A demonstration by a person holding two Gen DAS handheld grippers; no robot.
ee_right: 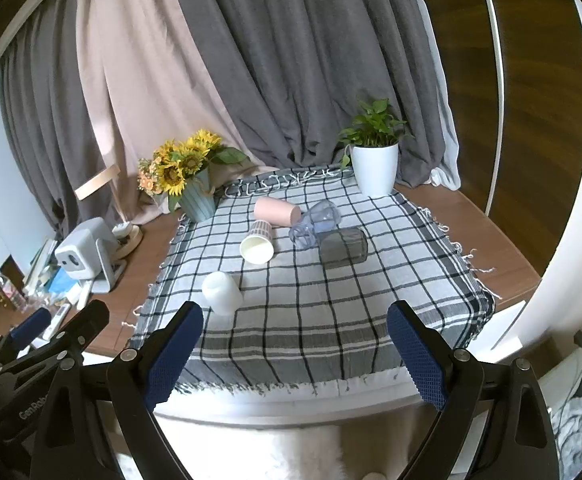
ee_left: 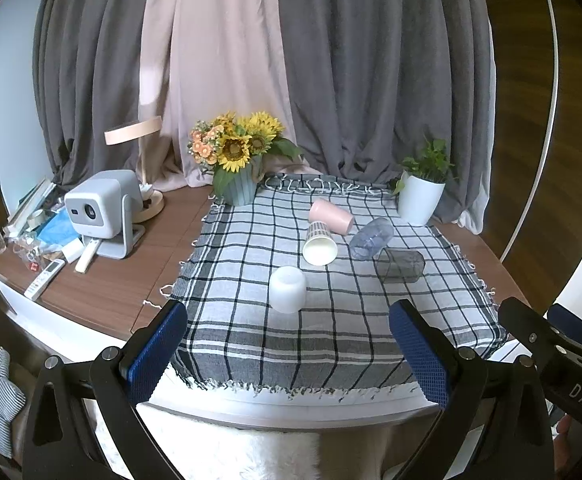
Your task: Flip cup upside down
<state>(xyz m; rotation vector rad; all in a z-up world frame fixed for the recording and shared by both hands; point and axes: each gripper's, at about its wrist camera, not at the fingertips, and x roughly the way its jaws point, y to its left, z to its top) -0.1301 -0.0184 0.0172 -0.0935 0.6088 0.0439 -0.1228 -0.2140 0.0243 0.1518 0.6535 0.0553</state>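
Several cups sit on the checked cloth (ee_left: 331, 320) (ee_right: 331, 312). A white cup (ee_left: 287, 289) (ee_right: 223, 293) stands mouth down nearest me. A striped paper cup (ee_left: 319, 244) (ee_right: 258, 242), a pink cup (ee_left: 331, 216) (ee_right: 277, 211), a clear bluish cup (ee_left: 371, 238) (ee_right: 315, 223) and a dark grey glass (ee_left: 401, 266) (ee_right: 343, 253) lie on their sides. My left gripper (ee_left: 289, 334) is open and empty, short of the table's front edge. My right gripper (ee_right: 295, 332) is open and empty beside it; it also shows at the right of the left wrist view (ee_left: 547, 332).
A sunflower vase (ee_left: 239, 184) (ee_right: 197, 198) and a white plant pot (ee_left: 421, 198) (ee_right: 374, 172) stand at the cloth's far corners. A projector (ee_left: 101, 210) (ee_right: 85, 254), lamp (ee_left: 139, 168), remotes and clutter fill the table's left side. Curtains hang behind.
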